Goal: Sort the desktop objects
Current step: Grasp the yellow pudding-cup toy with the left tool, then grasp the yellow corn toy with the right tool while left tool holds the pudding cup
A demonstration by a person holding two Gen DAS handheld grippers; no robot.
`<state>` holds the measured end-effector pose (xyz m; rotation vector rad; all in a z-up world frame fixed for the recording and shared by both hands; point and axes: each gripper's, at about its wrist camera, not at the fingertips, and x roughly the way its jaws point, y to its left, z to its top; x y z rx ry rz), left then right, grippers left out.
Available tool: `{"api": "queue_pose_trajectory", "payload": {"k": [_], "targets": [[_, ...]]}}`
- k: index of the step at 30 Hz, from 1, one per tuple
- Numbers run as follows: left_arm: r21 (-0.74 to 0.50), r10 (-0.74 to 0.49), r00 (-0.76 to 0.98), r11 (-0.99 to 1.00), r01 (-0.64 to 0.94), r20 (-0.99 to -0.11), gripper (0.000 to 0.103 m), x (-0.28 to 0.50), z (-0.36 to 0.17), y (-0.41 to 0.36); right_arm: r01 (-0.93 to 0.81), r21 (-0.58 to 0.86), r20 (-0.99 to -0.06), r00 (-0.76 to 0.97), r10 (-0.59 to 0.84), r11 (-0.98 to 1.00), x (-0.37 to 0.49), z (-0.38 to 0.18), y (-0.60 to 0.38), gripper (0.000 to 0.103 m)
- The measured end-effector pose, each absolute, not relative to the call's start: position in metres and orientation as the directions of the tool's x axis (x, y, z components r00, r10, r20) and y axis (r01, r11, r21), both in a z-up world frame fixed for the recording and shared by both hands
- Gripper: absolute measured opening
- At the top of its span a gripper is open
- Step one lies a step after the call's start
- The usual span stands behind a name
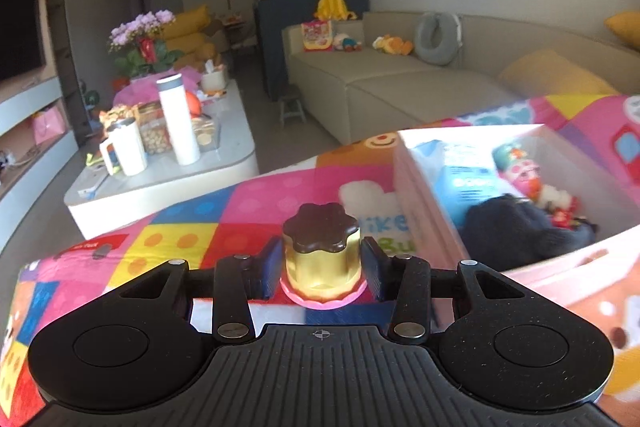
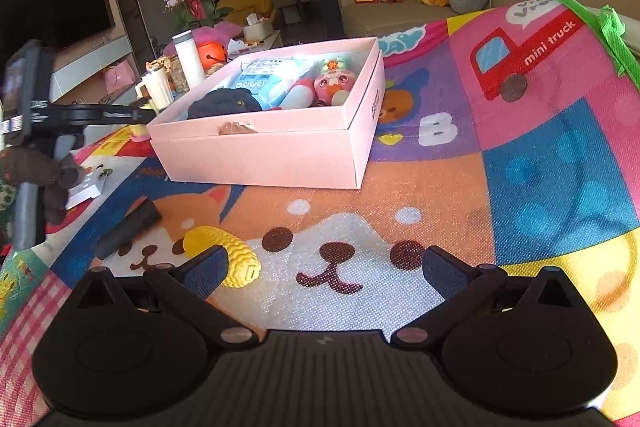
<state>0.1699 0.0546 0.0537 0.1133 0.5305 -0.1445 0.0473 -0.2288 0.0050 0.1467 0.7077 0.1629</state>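
Left tool [image 1: 321, 263] clamped, right tool [image 2: 324, 263] agape

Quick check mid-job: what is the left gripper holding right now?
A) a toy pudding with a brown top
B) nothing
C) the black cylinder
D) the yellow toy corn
A: in the left wrist view the left gripper is closed on the toy pudding, while the toy corn and black cylinder lie on the play mat.

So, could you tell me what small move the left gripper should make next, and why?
Probably carry the gold pudding-shaped toy with the brown top, clamped in the left gripper, rightward over the open pink cardboard box, since other sorted toys already lie inside.
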Motion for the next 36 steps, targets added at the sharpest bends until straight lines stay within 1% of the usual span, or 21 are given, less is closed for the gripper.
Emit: {"api": "queue_pose_trajectory", "payload": {"k": [4, 7, 8, 10, 11, 14, 15, 16, 18, 20, 21, 25, 26, 30, 33, 36], "targets": [[-0.039, -0.294, 0.82, 0.948, 0.316, -0.491, 0.046, 0.1, 0.065, 0.035, -0.082, 0.197, -0.628, 0.755, 0.19, 0.977, 0.045, 0.005, -0.231, 0.103], [-0.081, -0.382, 0.77, 0.913, 0.4, -0.51, 0.047, 0.07, 0.054, 0.01, -0.084, 0.184, -0.622, 0.761, 0.182, 0.979, 0.043, 0.007, -0.23, 0.103], [-0.076, -0.39, 0.761, 0.907, 0.414, -0.518, 0.047, 0.064, 0.048, 0.002, -0.083, 0.179, -0.621, 0.763, 0.178, 0.98, 0.044, 0.008, -0.229, 0.103], [-0.067, -0.397, 0.745, 0.9, 0.431, -0.536, 0.055, 0.058, 0.036, -0.009, -0.081, 0.166, -0.614, 0.771, 0.167, 0.983, 0.046, 0.011, -0.228, 0.103], [-0.072, -0.392, 0.74, 0.902, 0.425, -0.546, 0.054, 0.057, 0.032, -0.012, -0.074, 0.152, -0.608, 0.779, 0.152, 0.986, 0.05, 0.014, -0.227, 0.103], [-0.08, -0.381, 0.745, 0.91, 0.406, -0.548, 0.071, 0.053, 0.028, -0.011, -0.02, 0.107, -0.608, 0.789, 0.082, 0.994, 0.072, 0.02, -0.226, 0.103], [-0.076, -0.372, 0.753, 0.915, 0.397, -0.542, 0.082, 0.05, 0.029, -0.009, -0.006, 0.1, -0.612, 0.788, 0.066, 0.995, 0.08, 0.021, -0.226, 0.103], [-0.072, -0.365, 0.759, 0.918, 0.391, -0.54, 0.09, 0.046, 0.03, -0.005, 0.004, 0.095, -0.618, 0.784, 0.056, 0.995, 0.09, 0.021, -0.227, 0.103], [-0.058, -0.352, 0.763, 0.922, 0.383, -0.542, 0.095, 0.041, 0.031, 0.0, 0.017, 0.064, -0.632, 0.775, 0.028, 0.998, 0.109, 0.021, -0.226, 0.103], [-0.046, -0.336, 0.758, 0.926, 0.376, -0.559, 0.096, 0.038, 0.029, 0.004, 0.046, 0.012, -0.633, 0.774, -0.028, 0.999, 0.124, 0.021, -0.226, 0.103], [-0.044, -0.329, 0.753, 0.927, 0.372, -0.571, 0.097, 0.036, 0.027, 0.007, 0.047, 0.003, -0.635, 0.772, -0.035, 0.999, 0.13, 0.021, -0.227, 0.103], [-0.057, -0.316, 0.729, 0.932, 0.357, -0.608, 0.1, 0.034, 0.018, 0.01, 0.152, -0.063, -0.615, 0.772, -0.158, 0.986, 0.136, 0.017, -0.231, 0.103], [-0.063, -0.318, 0.723, 0.932, 0.357, -0.613, 0.1, 0.034, 0.015, 0.01, 0.155, -0.046, -0.622, 0.769, -0.15, 0.987, 0.134, 0.016, -0.234, 0.103], [-0.061, -0.311, 0.715, 0.934, 0.352, -0.626, 0.101, 0.031, 0.008, 0.005, 0.06, 0.092, -0.64, 0.768, 0.013, 0.994, 0.101, 0.02, -0.237, 0.103], [-0.022, -0.265, 0.716, 0.944, 0.33, -0.646, 0.101, 0.035, 0.003, 0.0, -0.041, 0.13, -0.634, 0.765, 0.115, 0.991, 0.073, 0.022, -0.228, 0.103], [-0.02, -0.241, 0.703, 0.952, 0.306, -0.669, 0.102, 0.04, -0.001, 0.001, -0.152, 0.133, -0.655, 0.728, 0.202, 0.979, 0.054, 0.019, -0.217, 0.103]]}}
